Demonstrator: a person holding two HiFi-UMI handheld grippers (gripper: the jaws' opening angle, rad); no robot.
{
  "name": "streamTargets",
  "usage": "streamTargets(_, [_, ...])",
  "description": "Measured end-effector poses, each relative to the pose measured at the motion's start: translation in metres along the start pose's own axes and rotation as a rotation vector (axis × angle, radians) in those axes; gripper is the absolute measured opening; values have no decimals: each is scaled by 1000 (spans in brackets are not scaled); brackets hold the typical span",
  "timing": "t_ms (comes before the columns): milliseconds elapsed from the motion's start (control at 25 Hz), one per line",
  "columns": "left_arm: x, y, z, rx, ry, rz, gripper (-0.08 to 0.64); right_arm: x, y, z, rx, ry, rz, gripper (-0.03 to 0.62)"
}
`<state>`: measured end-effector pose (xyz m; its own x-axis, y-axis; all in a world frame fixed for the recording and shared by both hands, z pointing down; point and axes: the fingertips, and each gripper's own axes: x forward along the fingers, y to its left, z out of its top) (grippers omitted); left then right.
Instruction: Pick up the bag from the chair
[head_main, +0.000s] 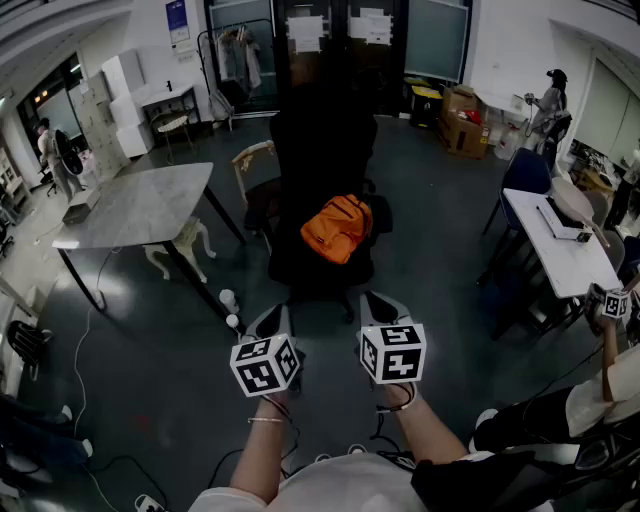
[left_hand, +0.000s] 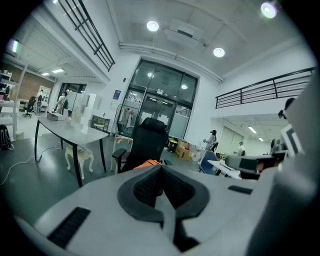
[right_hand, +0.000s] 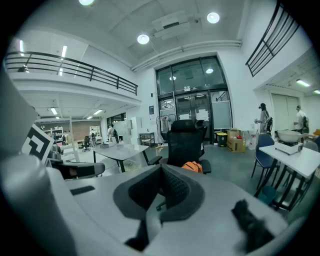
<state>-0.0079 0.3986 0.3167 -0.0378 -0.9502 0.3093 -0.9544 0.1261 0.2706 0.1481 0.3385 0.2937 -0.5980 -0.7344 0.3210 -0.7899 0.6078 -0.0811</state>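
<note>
Both tools are clenched with nothing in them. In the left gripper view the left gripper (left_hand: 161, 168) has its dark pads pressed together at the centre of the frame, and the right gripper view shows the same of the right gripper (right_hand: 161, 168).

In the head view they sit side by side in the lower middle, left (head_main: 271, 322) and right (head_main: 378, 306), both aimed up the frame and slightly downward. The bag (head_main: 338, 228) – an orange backpack – lies above them in the frame, on the seat of the black chair (head_main: 322, 140) and against its tall backrest, well apart from either tool. Its long axis seems to run from lower left to upper right. It sits a little closer to the right gripper's line, so that hand looks the nearer one.

Only dark floor and the chair's base lie between, though the armrests flank the seat and would likely narrow a two-sided reach.

A grey table (head_main: 140, 205) stands at the left with a small white stool (head_main: 186, 243) under it, and a white desk (head_main: 562, 250) stands at the right.
</note>
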Motion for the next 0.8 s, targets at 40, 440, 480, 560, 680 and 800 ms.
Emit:
streamTargets(40, [0, 1, -1, -2, 4, -4, 15, 0, 1, -1, 1, 4, -3, 31])
streamTargets(440, [-5, 10, 1, 10, 3, -9, 15, -4, 11, -4, 13, -3, -12, 31])
streamTargets(480, [-7, 11, 2, 12, 3, -13, 14, -5, 13, -4, 23, -8, -11, 32])
streamTargets(560, [-11, 14, 1, 20, 4, -20, 15, -6, 16, -5, 40, -17, -12, 32])
streamTargets(680, [-16, 21, -2, 24, 8, -20, 15, -8, 18, -10, 57, -19, -25, 33])
streamTargets(800, [-17, 27, -7, 20, 16, -13, 14, -6, 15, -20, 74, 0, -40, 34])
